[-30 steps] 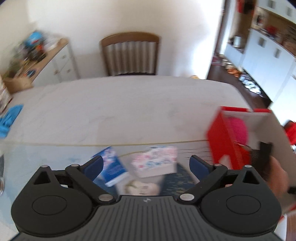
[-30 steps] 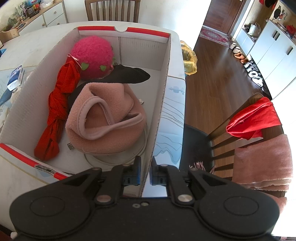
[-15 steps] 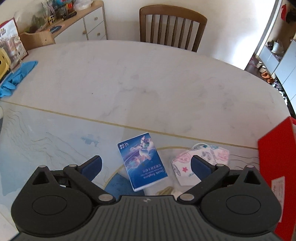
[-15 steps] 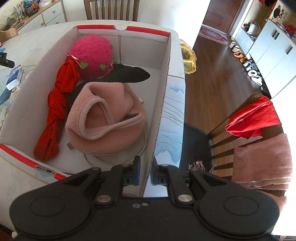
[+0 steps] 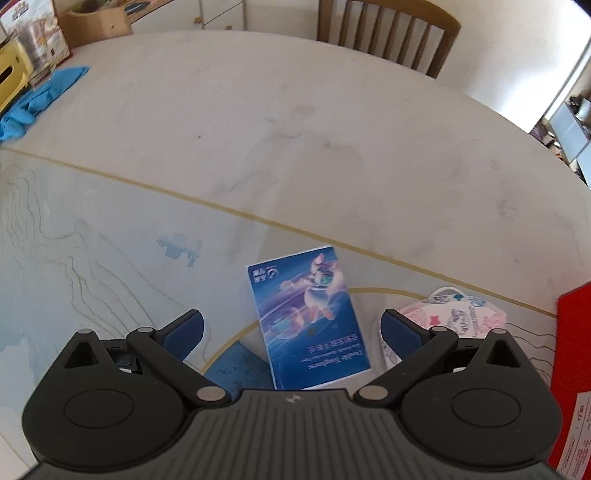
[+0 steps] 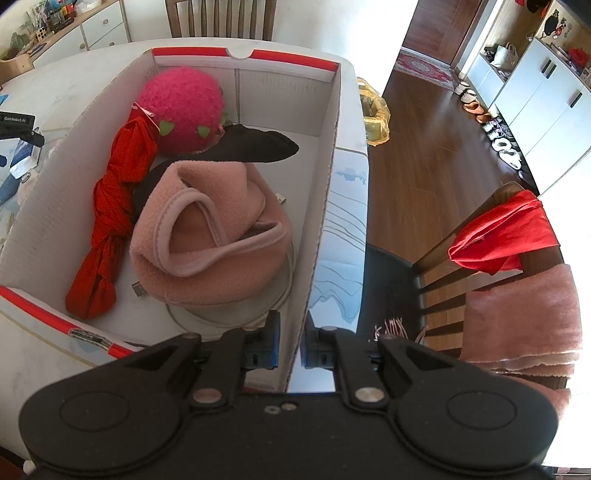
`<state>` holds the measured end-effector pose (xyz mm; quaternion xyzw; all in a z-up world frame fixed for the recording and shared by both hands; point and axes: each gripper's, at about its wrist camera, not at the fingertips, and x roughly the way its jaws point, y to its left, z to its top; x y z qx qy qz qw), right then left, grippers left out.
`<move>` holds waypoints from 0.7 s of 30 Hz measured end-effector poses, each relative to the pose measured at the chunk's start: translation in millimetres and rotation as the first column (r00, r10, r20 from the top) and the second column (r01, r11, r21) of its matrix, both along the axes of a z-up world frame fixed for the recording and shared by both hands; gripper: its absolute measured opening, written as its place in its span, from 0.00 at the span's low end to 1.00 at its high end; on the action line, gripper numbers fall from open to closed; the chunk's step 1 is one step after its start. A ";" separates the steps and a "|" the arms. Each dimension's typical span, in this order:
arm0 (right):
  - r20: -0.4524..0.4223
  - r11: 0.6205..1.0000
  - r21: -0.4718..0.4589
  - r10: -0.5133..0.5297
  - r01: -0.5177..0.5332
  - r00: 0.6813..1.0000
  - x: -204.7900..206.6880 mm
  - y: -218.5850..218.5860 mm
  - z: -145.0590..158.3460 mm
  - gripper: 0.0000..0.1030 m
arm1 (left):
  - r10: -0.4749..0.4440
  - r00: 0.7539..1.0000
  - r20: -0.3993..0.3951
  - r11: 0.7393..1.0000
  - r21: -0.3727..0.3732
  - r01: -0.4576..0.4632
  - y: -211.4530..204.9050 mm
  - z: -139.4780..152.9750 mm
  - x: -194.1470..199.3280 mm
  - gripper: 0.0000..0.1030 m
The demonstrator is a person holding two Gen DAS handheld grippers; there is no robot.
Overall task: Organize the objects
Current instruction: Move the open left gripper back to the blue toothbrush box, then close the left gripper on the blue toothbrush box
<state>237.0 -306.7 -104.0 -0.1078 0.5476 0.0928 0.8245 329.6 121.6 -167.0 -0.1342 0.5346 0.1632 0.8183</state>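
My left gripper (image 5: 291,328) is open, hanging low over a blue tissue packet (image 5: 308,317) that lies flat on the table between its fingers. A patterned face mask (image 5: 458,314) rests just right of the right finger. My right gripper (image 6: 291,343) is shut on the right wall of the white and red cardboard box (image 6: 325,206). Inside the box lie a pink fleece hat (image 6: 207,240), a magenta knitted hat (image 6: 181,107), a red cloth (image 6: 110,214) and a black item (image 6: 255,147). The box's red corner (image 5: 574,369) shows at the left wrist view's right edge.
A blue cloth (image 5: 40,99) lies at the table's far left near yellow and cardboard boxes. A wooden chair (image 5: 388,33) stands behind the table. Right of the box, a chair (image 6: 480,266) carries red and pink fabric above the wooden floor.
The left gripper has swung left and sunk toward the table, so the blue packet now sits larger between its open fingers. The right gripper and box have stayed still.
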 end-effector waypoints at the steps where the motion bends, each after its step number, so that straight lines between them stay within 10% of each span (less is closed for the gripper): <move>1: 0.000 1.000 0.000 0.000 0.000 1.000 -0.2 -0.2 0.0 0.10 | 0.004 1.000 -0.002 1.000 -0.003 -0.004 0.5 -1.0 -0.2 1.00; 7: 0.001 1.000 -0.005 0.001 -0.001 1.000 -0.1 -0.5 0.4 0.10 | 0.015 1.000 0.007 1.000 -0.012 -0.015 -0.1 -4.2 -4.1 0.97; 17: 0.002 1.000 -0.008 0.002 -0.002 1.000 0.1 -0.2 0.4 0.10 | -0.008 1.000 0.014 1.000 -0.002 0.008 -3.3 1.4 -9.1 0.51; 21: 0.003 1.000 -0.009 0.002 -0.002 1.000 0.1 0.6 0.6 0.10 | -0.035 0.999 0.021 0.999 0.025 0.035 -8.0 6.4 -15.4 0.49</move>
